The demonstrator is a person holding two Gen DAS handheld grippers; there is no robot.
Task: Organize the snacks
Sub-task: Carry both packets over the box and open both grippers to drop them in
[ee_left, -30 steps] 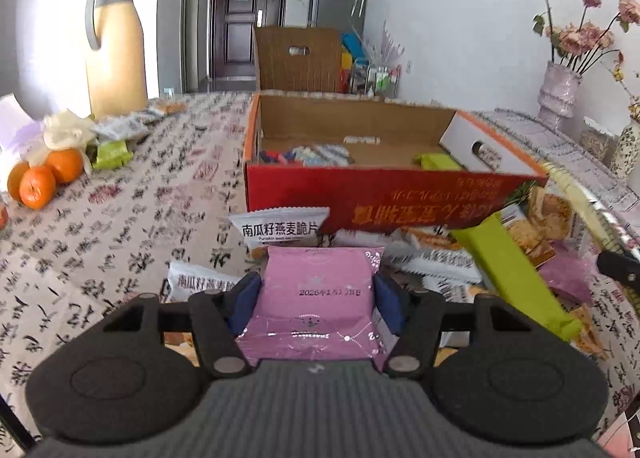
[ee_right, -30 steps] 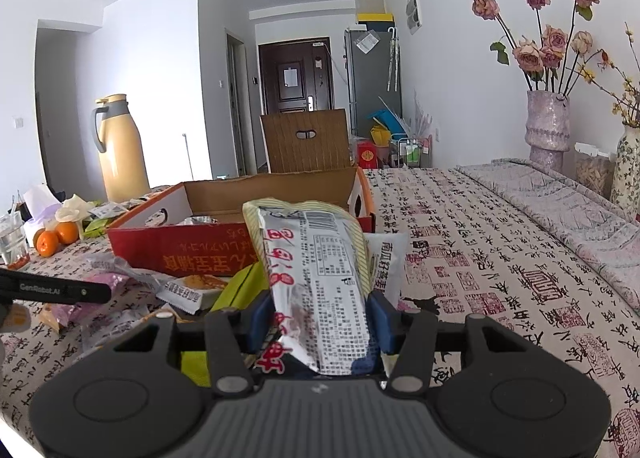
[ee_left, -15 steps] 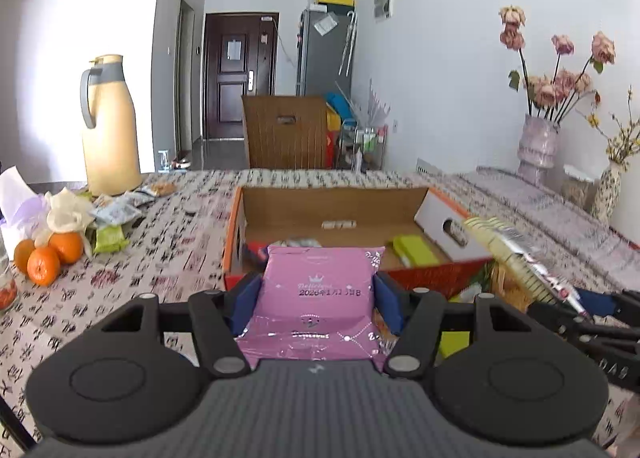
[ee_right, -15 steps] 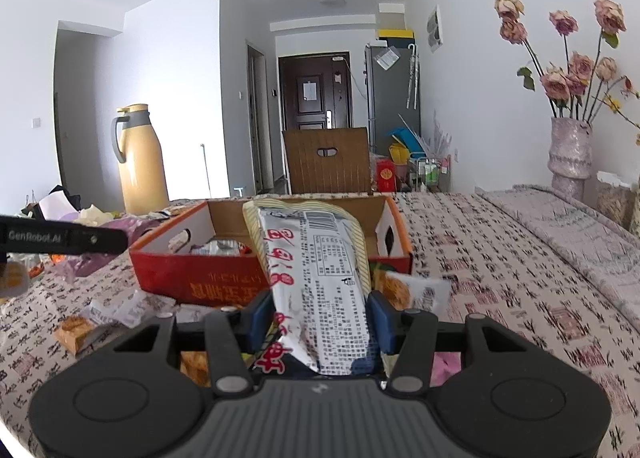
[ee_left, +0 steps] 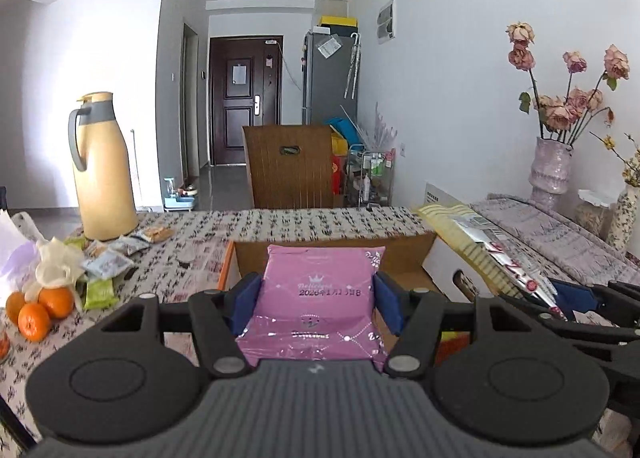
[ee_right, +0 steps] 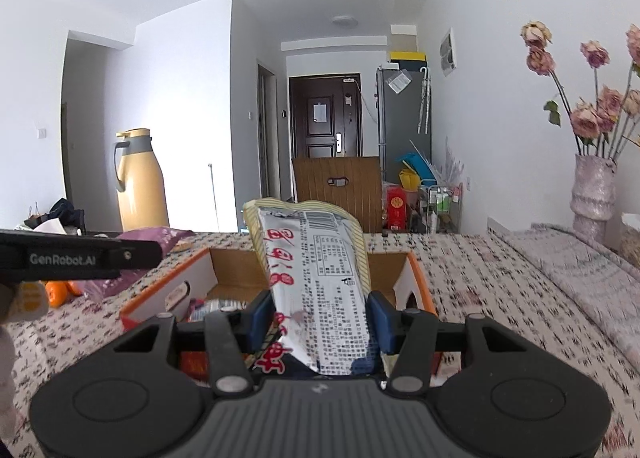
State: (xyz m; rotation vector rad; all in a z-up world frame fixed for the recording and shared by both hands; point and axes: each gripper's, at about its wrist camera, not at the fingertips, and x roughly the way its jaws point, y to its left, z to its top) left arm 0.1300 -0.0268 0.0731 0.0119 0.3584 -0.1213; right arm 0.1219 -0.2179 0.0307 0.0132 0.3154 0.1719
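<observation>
Two packets aloft, one per hand-held gripper, both ahead of an open cardboard box (ee_right: 416, 278) on the counter (ee_right: 500, 278).

Left hand-held gripper (ee_left: 318, 292): clenched on a pink snack packet (ee_left: 320, 298), blue pads pressing both side edges, packet lying flat and pointing forward along the fingers. Directly beyond its tips, the box's brown inner wall (ee_left: 404, 258); box floor hidden behind the packet. To the right of this gripper, the other packet's yellow-striped end (ee_left: 472, 238) slanting across the box's white end flap.

Right hand-held gripper (ee_right: 320, 316): clamped on a long silver packet with red print (ee_right: 320, 274), long axis running forward and upward from the pads, far end tilting a little left. Just ahead and below, the box opening, with a few wrappers (ee_right: 212, 304) visible inside near its left corner. To the left, the left gripper's black finger (ee_right: 80, 256) with the pink packet behind it.

Key relation for the coming move: box lying straight ahead and below both grippers, its long side running across the line of approach, so probably a short forward and downward reach before letting go. Neither gripper clearly nearer. Long packet likely to need laying along the box's length; risk of the two packets crowding each other over the opening. Loose snacks (ee_left: 108, 266) and oranges (ee_left: 40, 306) far left of the left gripper, well apart, beside a yellow thermos jug (ee_left: 104, 170).
</observation>
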